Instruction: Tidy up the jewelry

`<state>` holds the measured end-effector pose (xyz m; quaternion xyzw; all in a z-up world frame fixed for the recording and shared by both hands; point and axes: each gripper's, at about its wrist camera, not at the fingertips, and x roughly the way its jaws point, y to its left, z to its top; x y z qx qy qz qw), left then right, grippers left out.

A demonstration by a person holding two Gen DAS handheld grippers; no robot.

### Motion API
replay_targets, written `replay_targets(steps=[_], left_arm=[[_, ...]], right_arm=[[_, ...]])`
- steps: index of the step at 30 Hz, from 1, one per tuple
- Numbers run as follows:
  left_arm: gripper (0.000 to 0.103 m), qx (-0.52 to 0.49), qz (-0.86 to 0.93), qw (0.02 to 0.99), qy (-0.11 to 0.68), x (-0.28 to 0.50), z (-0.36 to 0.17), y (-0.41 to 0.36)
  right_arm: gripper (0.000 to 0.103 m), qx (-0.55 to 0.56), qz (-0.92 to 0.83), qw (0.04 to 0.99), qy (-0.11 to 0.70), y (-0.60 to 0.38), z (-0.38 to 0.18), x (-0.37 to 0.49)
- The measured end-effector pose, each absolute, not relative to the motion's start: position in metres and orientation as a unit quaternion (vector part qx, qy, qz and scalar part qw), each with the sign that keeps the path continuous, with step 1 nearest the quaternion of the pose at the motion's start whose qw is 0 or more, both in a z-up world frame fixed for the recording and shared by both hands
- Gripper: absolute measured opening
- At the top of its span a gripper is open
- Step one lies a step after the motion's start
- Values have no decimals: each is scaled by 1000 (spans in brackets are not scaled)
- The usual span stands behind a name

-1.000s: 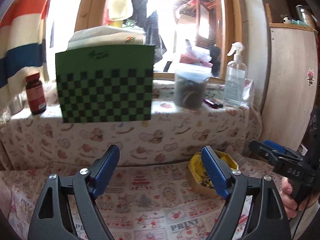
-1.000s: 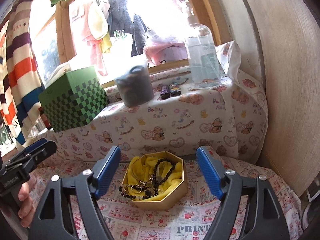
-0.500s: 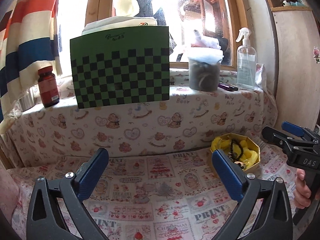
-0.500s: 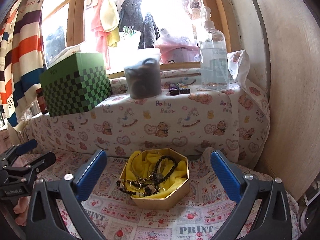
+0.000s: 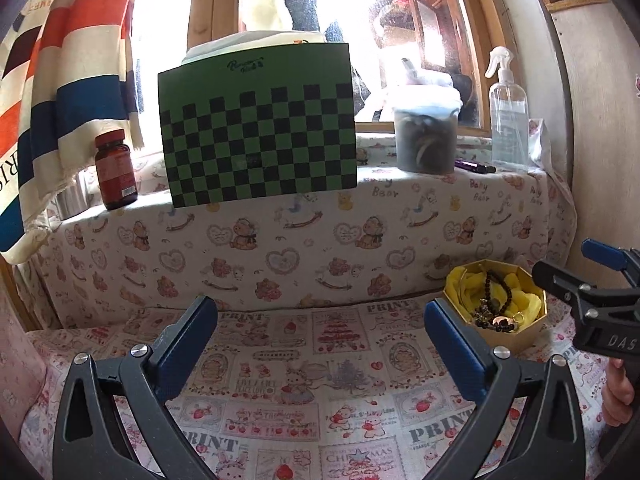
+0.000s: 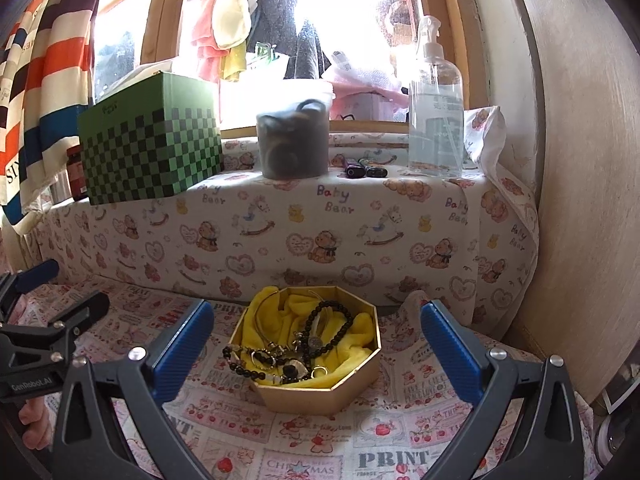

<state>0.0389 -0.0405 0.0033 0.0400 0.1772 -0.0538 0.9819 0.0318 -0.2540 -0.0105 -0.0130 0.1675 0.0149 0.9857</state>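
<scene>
A gold octagonal box (image 6: 320,398) lined with yellow cloth sits on the printed tablecloth. It holds black bead bracelets (image 6: 328,320) and small gold pieces in a tangle. One bead strand (image 6: 231,357) hangs over its left rim. My right gripper (image 6: 318,312) is open wide just in front of the box, with nothing between its blue pads. My left gripper (image 5: 320,312) is also open and empty, over bare cloth, with the box (image 5: 508,338) off to its right. Each gripper shows at the edge of the other's view, the right gripper (image 5: 572,264) beside the box.
A raised ledge behind carries a green checkered box (image 5: 256,136), a brown bottle (image 5: 116,170), a grey jar (image 6: 294,140), a spray bottle (image 6: 436,100) and lighters (image 6: 364,170). A wooden panel (image 6: 580,160) closes the right side. A striped curtain (image 5: 60,60) hangs at the left.
Both grippers' jaws have spread wider. Both hands have sunk a little towards the table, and the right view has rolled level. The jewelry box has not moved.
</scene>
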Motion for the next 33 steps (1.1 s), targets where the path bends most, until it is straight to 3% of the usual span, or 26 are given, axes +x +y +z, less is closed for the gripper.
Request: replay_targets(steps=[33], left_arm=[[103, 32, -32, 984, 173, 38, 3, -36]], right_arm=[[103, -21, 11, 985, 171, -251, -12, 34]])
